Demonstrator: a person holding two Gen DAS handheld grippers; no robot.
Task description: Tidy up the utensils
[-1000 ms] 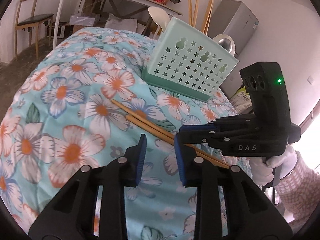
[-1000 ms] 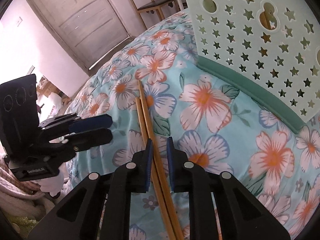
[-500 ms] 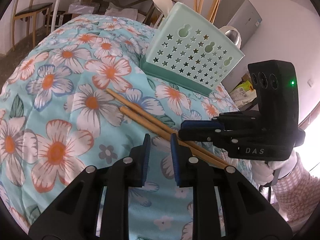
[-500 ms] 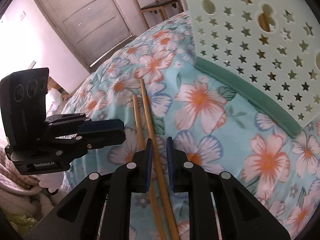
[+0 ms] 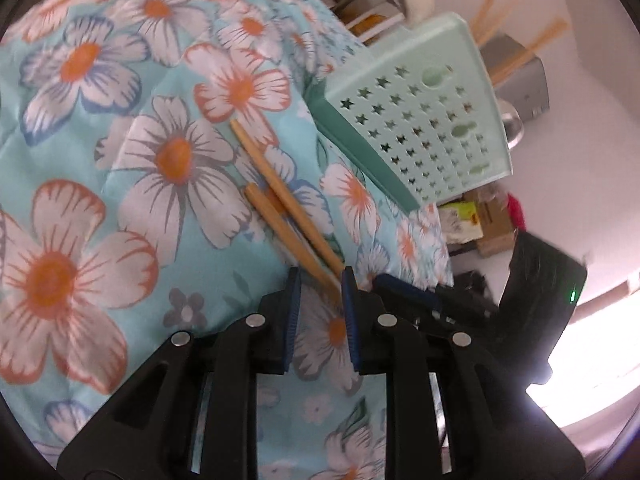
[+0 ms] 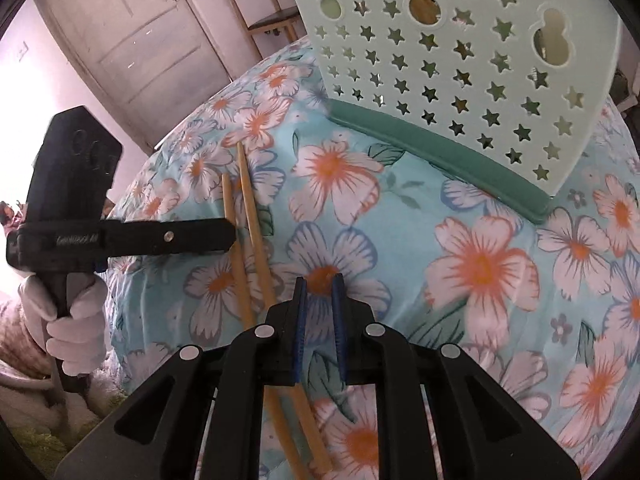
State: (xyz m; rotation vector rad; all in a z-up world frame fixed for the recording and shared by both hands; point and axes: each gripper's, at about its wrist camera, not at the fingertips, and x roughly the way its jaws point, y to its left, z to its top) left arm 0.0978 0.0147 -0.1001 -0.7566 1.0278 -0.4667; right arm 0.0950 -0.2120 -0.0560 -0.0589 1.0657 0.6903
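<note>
Wooden chopsticks (image 5: 288,204) now run between our left gripper (image 5: 318,276) fingers, narrowly parted, not yet clamped; our right gripper (image 6: 319,282), narrow and empty, has slid off them. Holder (image 5: 424,116) waits upper right.

Two chopsticks (image 6: 251,236) side by side on the tablecloth (image 6: 460,240), before the utensil holder (image 6: 460,52), more chopsticks (image 5: 520,56) standing inside
</note>
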